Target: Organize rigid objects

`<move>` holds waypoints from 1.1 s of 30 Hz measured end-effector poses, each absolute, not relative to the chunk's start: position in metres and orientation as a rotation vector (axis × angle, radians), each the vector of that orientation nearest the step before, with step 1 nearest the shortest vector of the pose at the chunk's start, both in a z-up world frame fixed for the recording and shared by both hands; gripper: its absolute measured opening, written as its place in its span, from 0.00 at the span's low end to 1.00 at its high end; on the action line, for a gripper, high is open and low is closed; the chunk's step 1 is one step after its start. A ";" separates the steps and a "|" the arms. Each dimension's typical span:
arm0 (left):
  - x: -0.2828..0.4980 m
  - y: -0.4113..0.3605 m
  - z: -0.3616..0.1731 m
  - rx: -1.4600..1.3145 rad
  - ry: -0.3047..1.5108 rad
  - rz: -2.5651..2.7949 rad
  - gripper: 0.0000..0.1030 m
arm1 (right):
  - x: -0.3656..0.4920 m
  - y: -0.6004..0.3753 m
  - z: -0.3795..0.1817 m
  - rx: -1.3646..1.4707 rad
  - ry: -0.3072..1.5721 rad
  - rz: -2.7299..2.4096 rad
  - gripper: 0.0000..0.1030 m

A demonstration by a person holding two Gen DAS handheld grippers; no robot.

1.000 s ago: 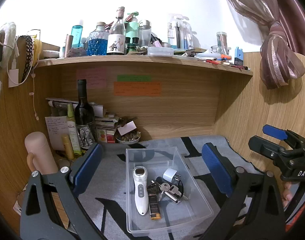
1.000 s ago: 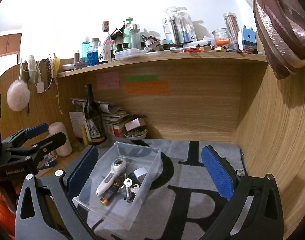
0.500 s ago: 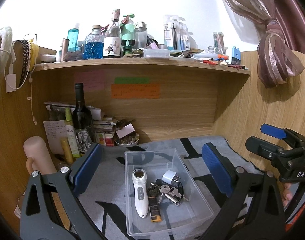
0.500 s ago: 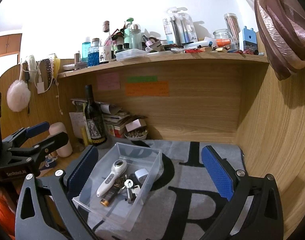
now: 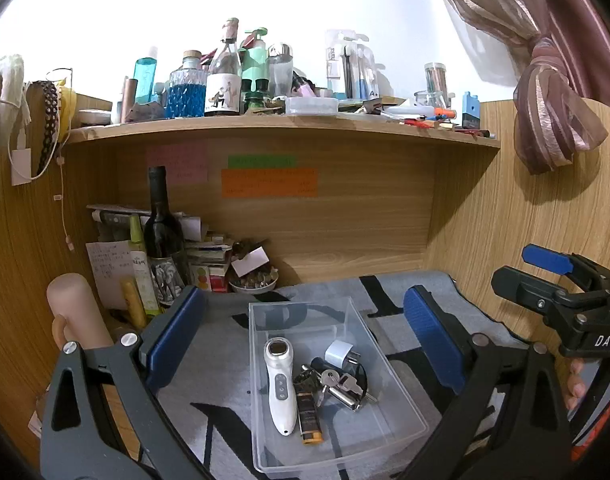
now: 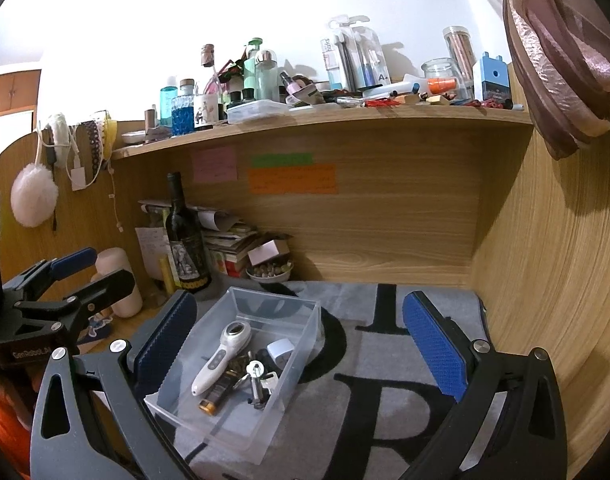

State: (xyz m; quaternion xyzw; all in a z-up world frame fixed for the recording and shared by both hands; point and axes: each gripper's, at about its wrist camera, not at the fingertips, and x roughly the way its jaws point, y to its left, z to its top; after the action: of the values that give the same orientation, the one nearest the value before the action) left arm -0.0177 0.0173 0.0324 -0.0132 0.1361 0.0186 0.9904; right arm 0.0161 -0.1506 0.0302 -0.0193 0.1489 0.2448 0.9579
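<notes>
As binned, white handheld device lengthwise.

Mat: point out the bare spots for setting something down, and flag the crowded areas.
Free: the mat between the bin and the right wall, and behind the bin up to the back panel. Crowded: the left corner around the wine bottle, and the shelf above.

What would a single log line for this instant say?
left gripper: open, empty | right gripper: open, empty | clear plastic bin: on grey mat, holds white handheld device, keys
</notes>
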 end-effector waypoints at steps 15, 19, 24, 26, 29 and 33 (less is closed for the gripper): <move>-0.014 0.016 0.028 -0.033 0.297 0.029 0.99 | 0.018 -0.155 0.031 -0.030 0.296 0.500 1.00; -0.014 0.018 0.028 -0.046 0.302 0.027 0.99 | 0.017 -0.155 0.031 -0.037 0.295 0.504 1.00; -0.015 0.019 0.028 -0.052 0.296 0.027 0.99 | 0.016 -0.154 0.030 -0.042 0.297 0.506 1.00; -0.015 0.019 0.028 -0.056 0.299 0.024 0.99 | 0.016 -0.153 0.030 -0.042 0.299 0.507 1.00; -0.014 0.020 0.028 -0.062 0.302 0.027 0.99 | 0.016 -0.152 0.030 -0.045 0.298 0.511 1.00; -0.013 0.021 0.028 -0.065 0.307 0.020 0.99 | 0.015 -0.150 0.030 -0.053 0.297 0.514 1.00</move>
State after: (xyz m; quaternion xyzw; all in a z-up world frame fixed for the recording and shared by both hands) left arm -0.0128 0.0207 0.0275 -0.0323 0.1527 0.0099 0.9877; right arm 0.0155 -0.1500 0.0298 -0.0261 0.1464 0.2530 0.9560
